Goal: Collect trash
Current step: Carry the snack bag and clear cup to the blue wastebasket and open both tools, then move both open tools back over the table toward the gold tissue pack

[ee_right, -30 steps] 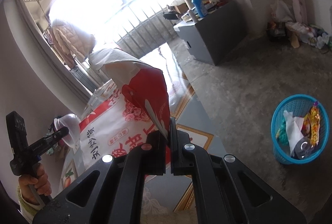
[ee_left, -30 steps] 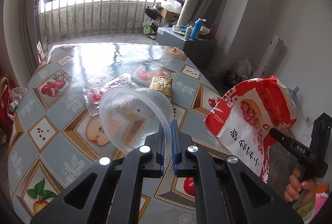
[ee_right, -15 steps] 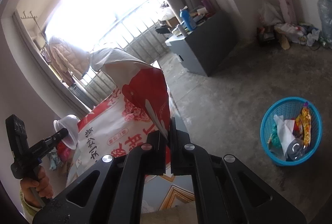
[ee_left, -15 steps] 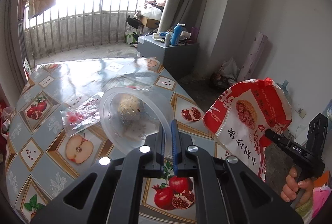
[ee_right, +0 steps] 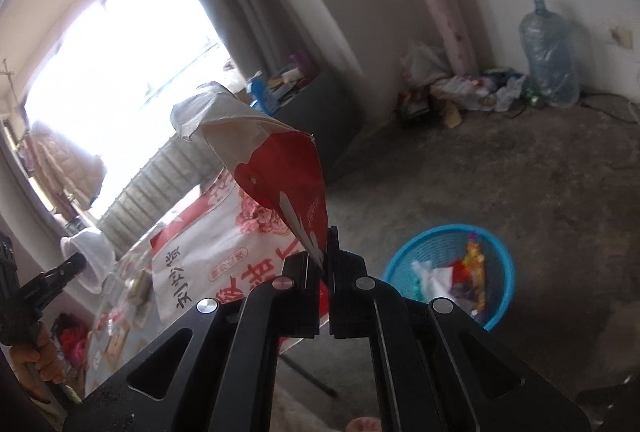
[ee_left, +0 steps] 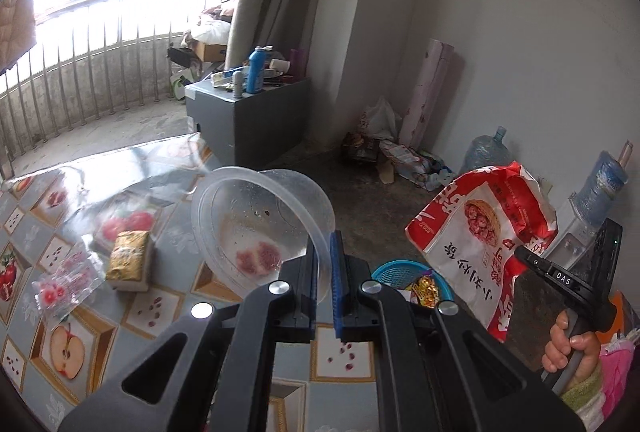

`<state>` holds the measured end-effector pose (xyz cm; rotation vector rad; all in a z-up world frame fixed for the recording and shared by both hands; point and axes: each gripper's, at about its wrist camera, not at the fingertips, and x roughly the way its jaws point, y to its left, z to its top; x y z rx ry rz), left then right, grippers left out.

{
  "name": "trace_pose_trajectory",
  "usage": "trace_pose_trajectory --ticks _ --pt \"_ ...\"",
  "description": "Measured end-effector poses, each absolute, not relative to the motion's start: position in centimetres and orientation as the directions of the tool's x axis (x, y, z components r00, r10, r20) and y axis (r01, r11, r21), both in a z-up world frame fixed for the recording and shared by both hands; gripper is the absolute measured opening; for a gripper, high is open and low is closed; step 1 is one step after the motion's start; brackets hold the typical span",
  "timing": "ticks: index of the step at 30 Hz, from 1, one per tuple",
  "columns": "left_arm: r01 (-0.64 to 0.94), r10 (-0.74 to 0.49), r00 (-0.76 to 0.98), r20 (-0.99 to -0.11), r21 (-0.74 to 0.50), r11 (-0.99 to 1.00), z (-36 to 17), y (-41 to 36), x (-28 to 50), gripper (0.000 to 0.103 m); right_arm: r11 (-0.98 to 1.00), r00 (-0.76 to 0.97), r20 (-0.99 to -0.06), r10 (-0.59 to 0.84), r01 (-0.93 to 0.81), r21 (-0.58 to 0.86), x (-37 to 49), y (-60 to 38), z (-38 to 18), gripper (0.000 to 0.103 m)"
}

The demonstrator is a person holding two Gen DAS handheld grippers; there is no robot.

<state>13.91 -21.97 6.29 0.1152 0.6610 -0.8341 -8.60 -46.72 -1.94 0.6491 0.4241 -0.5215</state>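
Right tool [ee_right: 325,264] pinches bag [ee_right: 240,232] — basket [ee_right: 448,272] near.

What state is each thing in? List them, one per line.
Left gripper: shut on the clear plastic bowl's rim.
Clear plastic bowl: lifted, tilted, empty but for residue.
Right gripper: shut on the red snack bag.
Red snack bag: torn open, hanging crumpled.
Blue basket: on floor, holding wrappers.
Yellow packet: lying on table.

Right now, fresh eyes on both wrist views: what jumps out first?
The red-and-white snack bag fills the centre of the right wrist view, pinched by the right gripper above the floor. The left gripper clamps the rim of a clear plastic bowl over the edge of the fruit-print table. On the floor to the right sits a blue basket, already holding trash.
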Motion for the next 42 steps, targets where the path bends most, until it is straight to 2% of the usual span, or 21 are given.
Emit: trace_pose_trajectory --ticks 4,7,13,20,23,26,27,28,29,31,35,42 --pt "0.779 -0.697 0.429 -0.574 -0.155 0.608 6.7 -26.7 13.3 0.005 0.612 0.656 -0.564 -0.502 0.730 0.304 -11.5 -49.7 -1.6 0.001" --pt "0.824 -0.722 0.372 -0.584 -0.151 0.547 6.2 -30.5 12.8 0.005 0.562 0.562 -0.587 -0.582 0.800 0.209 -12.9 -50.9 -2.2 0.001" --pt "0.901 -0.701 0.164 -0.694 -0.184 0.393 2.0 -40.1 11.7 0.006 0.525 0.480 -0.670 -0.566 0.837 0.155 -12.3 -51.1 -7.4 0.001" --pt "0.921 -0.546 0.032 -0.837 -0.188 0.342 -6.0 -50.2 12.1 0.006 0.543 0.418 -0.762 -0.494 0.833 0.105 -8.6 -51.8 -13.5 0.003" --pt "0.922 -0.487 0.009 -0.873 -0.181 0.341 -9.1 -53.2 12.6 0.006 0.545 0.440 -0.777 -0.450 0.825 0.152 -7.0 -53.2 -14.8 0.004" --pt "0.924 -0.429 -0.028 -0.903 -0.187 0.334 -12.4 -55.9 13.0 0.007 0.510 0.479 -0.794 -0.375 0.822 0.255 -5.9 -55.5 -16.5 0.012" --pt "0.918 -0.406 -0.053 -0.912 -0.205 0.341 -13.8 -56.7 13.2 0.015 0.493 0.494 -0.801 -0.337 0.818 0.297 -5.7 -56.1 -17.2 0.023" --pt "0.911 -0.382 -0.070 -0.921 -0.215 0.352 -15.0 -57.0 13.3 0.023 0.466 0.522 -0.806 -0.279 0.808 0.361 -5.5 -57.0 -18.4 0.040" --pt "0.904 -0.350 -0.069 -0.934 -0.207 0.374 -16.1 -57.4 13.6 0.032 0.424 0.530 -0.816 -0.231 0.810 0.405 -5.5 -57.7 -19.5 0.047" --pt "0.893 -0.323 -0.060 -0.945 -0.195 0.405 -17.0 -57.8 13.9 0.032 0.352 0.540 -0.818 -0.199 0.818 0.454 -6.3 -58.4 -20.5 0.047" --pt "0.865 -0.358 -0.106 -0.928 -0.263 0.428 -15.7 -56.8 14.2 0.037 0.279 0.588 -0.773 -0.238 0.804 0.525 -9.4 -57.9 -19.6 0.051" --pt "0.894 -0.406 -0.023 -0.914 -0.201 0.401 -11.6 -54.5 12.9 0.046 0.236 0.600 -0.740 -0.305 0.800 0.551 -13.0 -55.9 -16.4 0.051"
